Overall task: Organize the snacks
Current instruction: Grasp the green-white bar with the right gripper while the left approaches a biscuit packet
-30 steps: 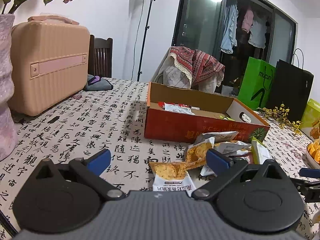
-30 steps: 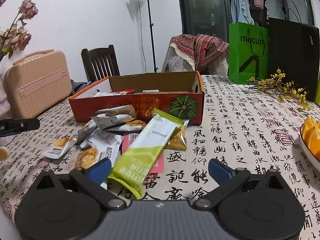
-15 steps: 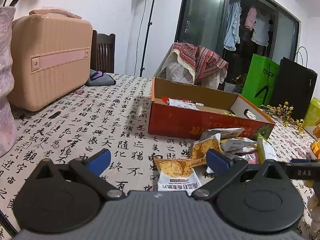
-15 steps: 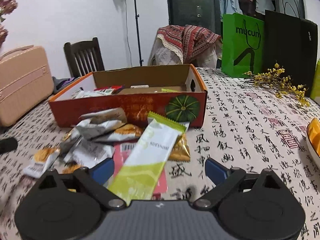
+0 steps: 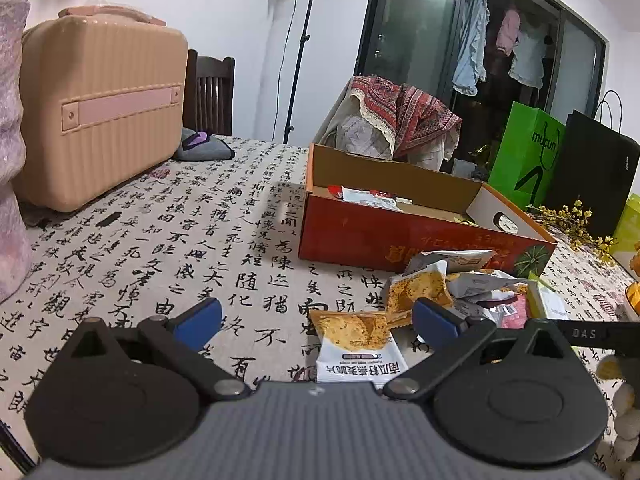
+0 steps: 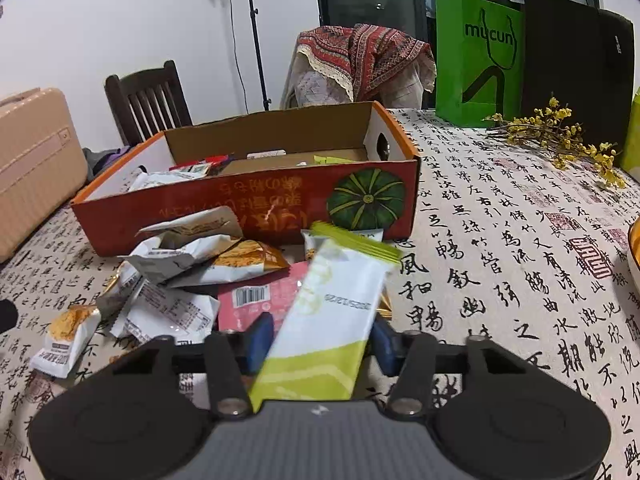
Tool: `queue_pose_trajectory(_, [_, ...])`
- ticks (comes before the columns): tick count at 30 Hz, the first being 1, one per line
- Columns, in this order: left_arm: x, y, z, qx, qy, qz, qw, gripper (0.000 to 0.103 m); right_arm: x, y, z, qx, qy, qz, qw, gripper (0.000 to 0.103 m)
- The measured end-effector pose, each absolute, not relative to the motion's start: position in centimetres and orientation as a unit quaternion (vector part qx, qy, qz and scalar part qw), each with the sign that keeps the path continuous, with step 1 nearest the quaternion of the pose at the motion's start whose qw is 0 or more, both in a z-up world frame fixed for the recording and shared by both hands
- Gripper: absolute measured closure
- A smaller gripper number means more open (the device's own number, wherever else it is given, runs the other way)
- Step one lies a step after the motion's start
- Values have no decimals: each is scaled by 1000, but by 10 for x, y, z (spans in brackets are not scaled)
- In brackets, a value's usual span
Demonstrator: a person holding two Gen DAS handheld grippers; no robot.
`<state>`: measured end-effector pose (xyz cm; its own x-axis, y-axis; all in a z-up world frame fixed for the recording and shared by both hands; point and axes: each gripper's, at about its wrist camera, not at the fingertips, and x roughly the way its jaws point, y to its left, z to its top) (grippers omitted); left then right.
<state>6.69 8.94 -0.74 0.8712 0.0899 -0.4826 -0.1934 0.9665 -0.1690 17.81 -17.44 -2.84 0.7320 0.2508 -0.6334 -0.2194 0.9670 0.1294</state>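
An open red cardboard box (image 5: pixel 404 236) with a few packets inside stands on the table; it also shows in the right wrist view (image 6: pixel 240 204). A pile of snack packets (image 6: pixel 192 264) lies in front of it. My right gripper (image 6: pixel 320 344) is shut on a green and white snack bar (image 6: pixel 332 312), which tilts up toward the box. My left gripper (image 5: pixel 316 326) is open above an orange and white cracker packet (image 5: pixel 356 344) at the pile's left edge, holding nothing.
A pink case (image 5: pixel 100 108) and a vase (image 5: pixel 10 152) stand at the left. A green bag (image 6: pixel 478 60), a black bag (image 6: pixel 576 64) and yellow flowers (image 6: pixel 560 136) are behind on the right. A fruit bowl's rim (image 6: pixel 634 252) shows at the right edge.
My right gripper has moved forward and closed on the green and white bar, lifting its far end. My left gripper has eased forward toward the cracker packet and stays open.
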Motion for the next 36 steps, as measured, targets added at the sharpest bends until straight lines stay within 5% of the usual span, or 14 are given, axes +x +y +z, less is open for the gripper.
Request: queue_pose_trajectory(36, [127, 52, -40, -64, 356, 171, 916, 0, 152, -225, -23, 70, 286, 138, 946, 66])
